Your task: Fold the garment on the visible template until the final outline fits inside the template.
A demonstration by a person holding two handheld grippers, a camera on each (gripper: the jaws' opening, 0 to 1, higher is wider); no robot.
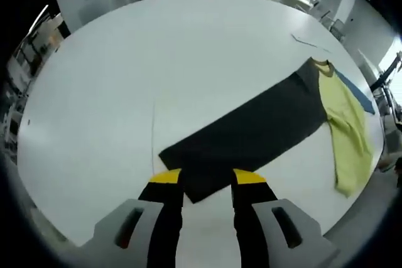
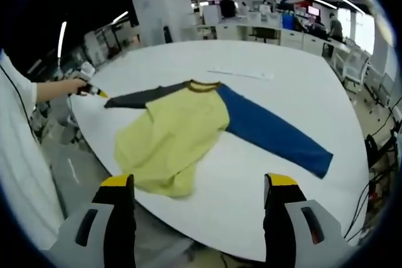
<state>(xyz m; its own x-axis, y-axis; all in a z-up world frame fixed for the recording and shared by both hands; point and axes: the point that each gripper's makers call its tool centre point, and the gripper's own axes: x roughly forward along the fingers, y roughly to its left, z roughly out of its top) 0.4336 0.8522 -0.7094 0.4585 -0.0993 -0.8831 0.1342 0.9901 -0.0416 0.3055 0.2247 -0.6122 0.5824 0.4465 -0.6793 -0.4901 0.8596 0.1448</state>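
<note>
In the left gripper view, the left gripper [image 1: 206,187] rises from the bottom with its two black, yellow-tipped jaws set on either side of the cuff end of a dark grey sleeve [image 1: 251,133]. The cloth lies between the jaws, but whether they are clenched on it or merely straddling it cannot be told from this angle. The sleeve runs flat across the white desk [image 1: 125,73] away from the jaws to the yellow body of the garment [image 1: 347,131], whose hem hangs over the desk's edge. A sliver of blue sleeve [image 1: 357,91] shows just beyond the yellow cloth. A faint thin line [image 1: 153,130] is marked on the desk beside the grey cuff.

In the right gripper view, the right gripper [image 2: 204,192] holds its jaws wide apart and released, with nothing between them, poised off the near edge of the desk. Beyond lies the garment: yellow body nearest, with part of its hem draped over the edge, blue sleeve stretched to one side, grey sleeve to the other. At the grey sleeve's far tip the person's hand [image 2: 74,86] holds the other gripper. An office with further desks lies behind.
</note>
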